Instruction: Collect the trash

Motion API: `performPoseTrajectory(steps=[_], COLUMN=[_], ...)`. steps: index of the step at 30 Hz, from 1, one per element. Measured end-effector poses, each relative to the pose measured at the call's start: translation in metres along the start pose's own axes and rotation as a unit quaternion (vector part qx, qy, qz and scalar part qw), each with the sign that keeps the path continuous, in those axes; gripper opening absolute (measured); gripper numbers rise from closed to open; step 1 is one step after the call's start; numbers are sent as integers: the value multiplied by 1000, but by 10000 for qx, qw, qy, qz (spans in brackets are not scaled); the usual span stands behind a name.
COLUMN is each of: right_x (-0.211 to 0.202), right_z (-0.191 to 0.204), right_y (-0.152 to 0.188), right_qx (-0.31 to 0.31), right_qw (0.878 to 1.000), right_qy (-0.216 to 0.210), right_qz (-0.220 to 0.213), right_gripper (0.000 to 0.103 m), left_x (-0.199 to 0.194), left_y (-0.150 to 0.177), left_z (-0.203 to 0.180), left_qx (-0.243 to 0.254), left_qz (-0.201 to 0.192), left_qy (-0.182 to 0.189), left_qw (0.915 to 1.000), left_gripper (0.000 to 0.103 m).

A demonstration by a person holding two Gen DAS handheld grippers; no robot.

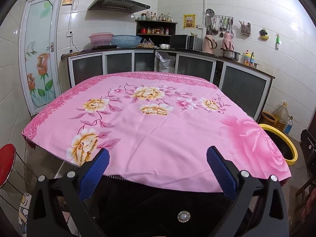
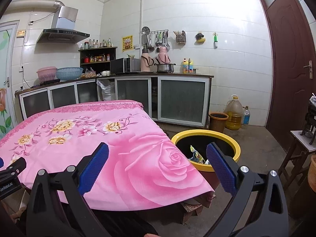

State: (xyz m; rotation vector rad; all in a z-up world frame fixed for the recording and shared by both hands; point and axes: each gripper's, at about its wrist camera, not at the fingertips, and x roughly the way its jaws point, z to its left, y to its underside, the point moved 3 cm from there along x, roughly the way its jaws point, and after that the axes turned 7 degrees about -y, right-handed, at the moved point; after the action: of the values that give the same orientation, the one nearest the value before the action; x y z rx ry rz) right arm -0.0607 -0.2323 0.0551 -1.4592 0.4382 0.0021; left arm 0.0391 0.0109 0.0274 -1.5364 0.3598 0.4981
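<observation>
A yellow-rimmed black trash bin [image 2: 236, 147] stands on the floor by the table's right corner, with crumpled wrappers [image 2: 196, 156] lying inside it. In the left wrist view only part of the bin [image 1: 290, 148] shows past the tablecloth. My right gripper [image 2: 158, 152] is open above the table's near right corner, nothing between its blue pads. My left gripper [image 1: 158, 158] is also open and empty, hovering over the table's near edge. The left gripper's body [image 2: 9, 172] shows at the left edge of the right wrist view. I see no loose trash on the cloth.
A pink flowered tablecloth [image 1: 158, 118] covers the table. Kitchen counters [image 2: 118, 83] run along the far walls. A brown bucket [image 2: 218, 121], an oil jug [image 2: 234, 112] and a bottle stand on the floor behind the bin. A red stool [image 1: 6, 164] is at left, a small wooden table [image 2: 300, 148] at right.
</observation>
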Motion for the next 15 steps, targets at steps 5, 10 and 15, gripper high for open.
performPoseTrajectory(steps=[5, 10, 15], right_x=[0, -1, 0], right_z=[1, 5, 5], right_y=[1, 2, 2], right_qx=[-49, -97, -103], right_qw=[10000, 9999, 9999], right_qy=[0, -61, -64], right_qz=[-7, -27, -11], right_gripper=[95, 95, 95], left_x=[4, 4, 0], left_y=[3, 5, 4], left_z=[1, -1, -4], left_qx=[-28, 11, 71], left_qz=[100, 109, 42], left_qy=[-6, 10, 27], left_qw=[9999, 9999, 10000], left_gripper=[95, 95, 95])
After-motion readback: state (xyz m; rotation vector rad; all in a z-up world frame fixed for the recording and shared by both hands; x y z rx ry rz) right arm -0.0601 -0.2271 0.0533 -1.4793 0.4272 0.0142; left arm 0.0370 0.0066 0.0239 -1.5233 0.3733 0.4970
